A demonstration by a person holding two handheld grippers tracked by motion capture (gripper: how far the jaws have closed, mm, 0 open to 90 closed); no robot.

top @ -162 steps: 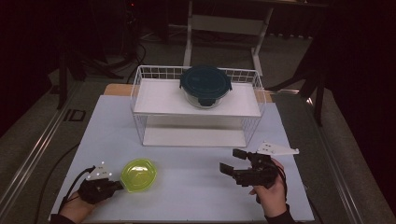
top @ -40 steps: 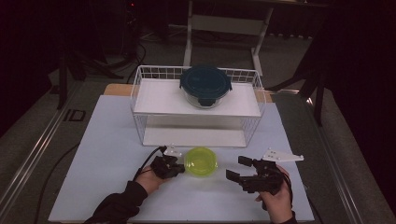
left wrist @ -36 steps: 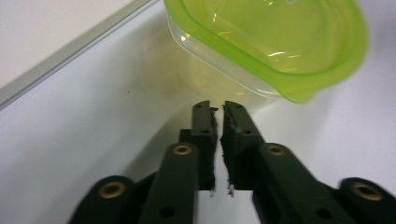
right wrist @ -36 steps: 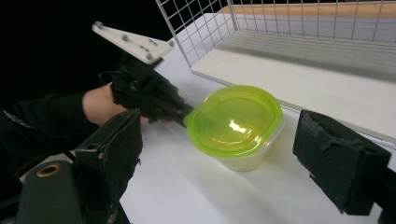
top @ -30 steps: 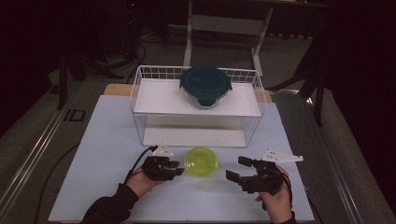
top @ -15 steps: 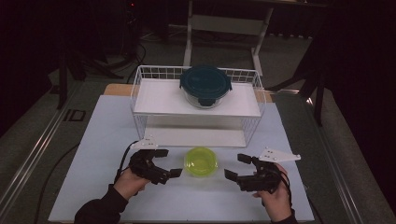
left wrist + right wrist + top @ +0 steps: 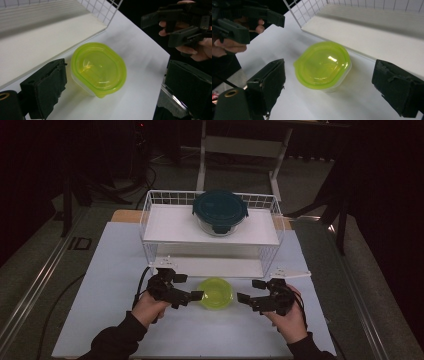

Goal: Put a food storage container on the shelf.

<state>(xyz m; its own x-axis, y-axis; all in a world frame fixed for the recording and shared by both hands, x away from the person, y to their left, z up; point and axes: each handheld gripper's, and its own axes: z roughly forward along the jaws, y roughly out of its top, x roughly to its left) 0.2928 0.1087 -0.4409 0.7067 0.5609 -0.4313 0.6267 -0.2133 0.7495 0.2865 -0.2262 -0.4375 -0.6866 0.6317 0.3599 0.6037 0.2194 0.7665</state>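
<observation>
1. The lime-green lidded container [image 7: 215, 292] sits on the white worktop [image 7: 100, 270], just in front of the wire rack's lower shelf [image 7: 215, 267] and between the 2 grippers.
2. The left gripper [image 7: 189, 286] hangs just left of the container, pointing toward it. Its fingers have just been opening and now stand wide apart, with nothing pressed between the pads.
3. In the left gripper view the container [image 7: 98, 68] lies ahead of the 2 black fingers [image 7: 51, 83], nearer the left one but clear of both, with its lid on and a small tab at the near rim.
4. The right gripper [image 7: 249, 290] is just right of the container and aimed at it, with its fingers spread and empty.
5. In the right gripper view the container [image 7: 322, 65] shows between the parted fingers [image 7: 269, 79] and beyond their tips, touching neither.
6. Each gripper view also shows the other hand with its gripper farther off: the right one [image 7: 175, 26] and the left one [image 7: 249, 17].
7. The white wire rack [image 7: 150, 220] stands at the back of the worktop. On its upper shelf rests a round glass container with a dark teal clip lid [image 7: 220, 211], well apart from both grippers.
</observation>
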